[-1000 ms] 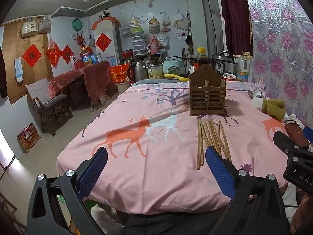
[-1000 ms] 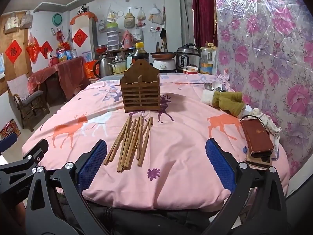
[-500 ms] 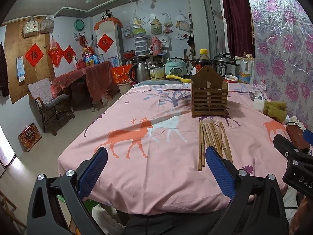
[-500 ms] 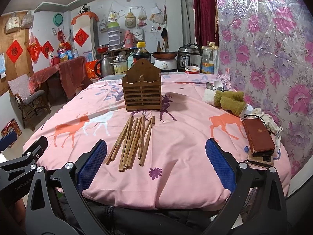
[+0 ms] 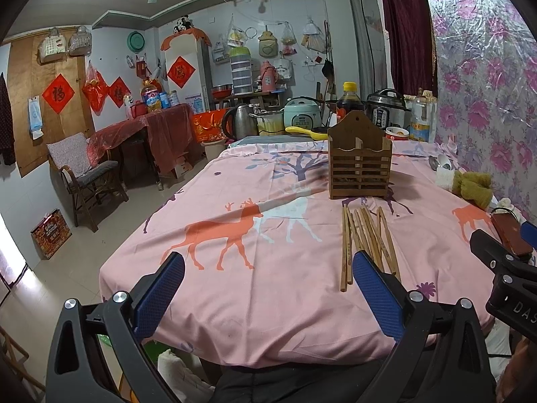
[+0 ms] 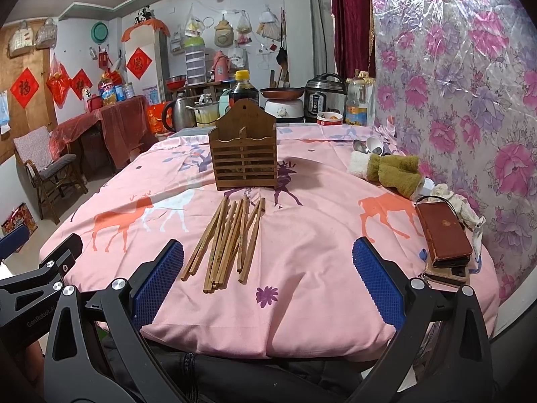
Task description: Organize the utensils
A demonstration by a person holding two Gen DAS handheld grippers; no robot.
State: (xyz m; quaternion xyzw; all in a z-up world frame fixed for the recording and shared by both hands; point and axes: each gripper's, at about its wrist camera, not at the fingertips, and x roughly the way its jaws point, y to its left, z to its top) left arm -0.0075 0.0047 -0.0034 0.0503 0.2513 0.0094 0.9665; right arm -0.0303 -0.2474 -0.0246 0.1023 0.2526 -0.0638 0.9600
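Note:
Several wooden chopsticks lie loose on the pink deer-print tablecloth, fanned out just in front of a slatted wooden utensil holder. In the left wrist view the chopsticks lie right of centre and the holder stands behind them. My left gripper hovers open at the table's near edge, nothing between its blue pads. My right gripper is open too, just short of the chopsticks' near ends, empty.
A brown wallet lies on a phone at the right edge, beside an olive and white cloth and spoons. Cookers, a kettle and a sauce bottle crowd the table's far end. A floral-covered wall runs along the right.
Both grippers have edged slightly forward and up toward the table. The chopsticks and the holder have not moved.

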